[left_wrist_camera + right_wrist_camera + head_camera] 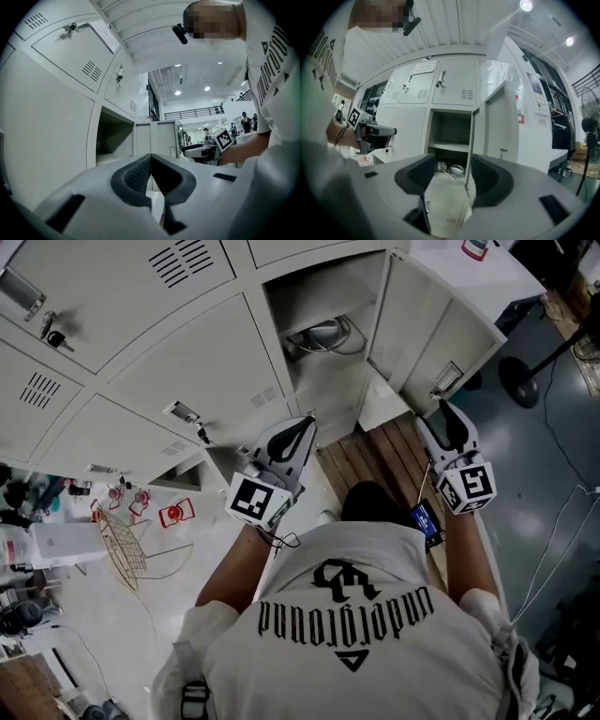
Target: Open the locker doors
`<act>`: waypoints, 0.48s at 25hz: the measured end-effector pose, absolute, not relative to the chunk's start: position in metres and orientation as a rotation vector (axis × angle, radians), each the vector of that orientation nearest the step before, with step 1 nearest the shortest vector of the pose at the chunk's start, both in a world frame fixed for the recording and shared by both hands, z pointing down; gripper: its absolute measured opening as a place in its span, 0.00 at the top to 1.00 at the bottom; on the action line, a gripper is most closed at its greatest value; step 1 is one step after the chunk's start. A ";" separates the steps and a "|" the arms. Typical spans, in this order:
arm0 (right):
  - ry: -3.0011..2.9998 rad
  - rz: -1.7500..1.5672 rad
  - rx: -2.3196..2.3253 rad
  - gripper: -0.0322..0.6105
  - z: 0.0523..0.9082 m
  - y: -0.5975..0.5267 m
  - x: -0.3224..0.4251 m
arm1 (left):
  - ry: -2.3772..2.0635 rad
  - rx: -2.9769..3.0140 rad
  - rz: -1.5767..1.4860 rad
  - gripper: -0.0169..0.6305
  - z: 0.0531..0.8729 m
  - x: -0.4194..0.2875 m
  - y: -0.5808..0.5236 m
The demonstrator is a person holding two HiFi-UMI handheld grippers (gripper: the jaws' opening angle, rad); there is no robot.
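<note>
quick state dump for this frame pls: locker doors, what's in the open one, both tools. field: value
open door: one, swung out to the right of its compartment
contents: coiled cable on the compartment floor
closed doors: those to the left; one has what look like keys at its lock
left tool: jaws together, nothing held
right tool: jaws apart, nothing gripped, facing the open door's edge
</note>
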State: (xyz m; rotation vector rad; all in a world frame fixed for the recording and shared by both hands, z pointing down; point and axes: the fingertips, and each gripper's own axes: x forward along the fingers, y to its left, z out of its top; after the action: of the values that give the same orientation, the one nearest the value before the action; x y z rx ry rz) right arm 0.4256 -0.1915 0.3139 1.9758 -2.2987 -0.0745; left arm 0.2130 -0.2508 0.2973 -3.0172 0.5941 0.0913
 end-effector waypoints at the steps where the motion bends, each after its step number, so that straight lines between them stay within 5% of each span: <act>1: -2.323 -0.079 1.948 0.57 0.313 -0.194 0.417 | 0.609 -3.012 0.094 0.96 0.295 0.210 -0.251; 12: -2.580 -0.130 1.647 0.63 0.307 -0.179 0.347 | 0.762 -2.983 0.044 0.96 0.290 0.197 -0.210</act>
State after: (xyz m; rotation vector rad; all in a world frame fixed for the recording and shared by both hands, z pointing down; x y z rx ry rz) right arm 0.3469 -0.1789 0.3071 1.6470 -2.5803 -0.1299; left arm 0.1968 -0.2102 0.2896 -2.9833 0.7615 0.0442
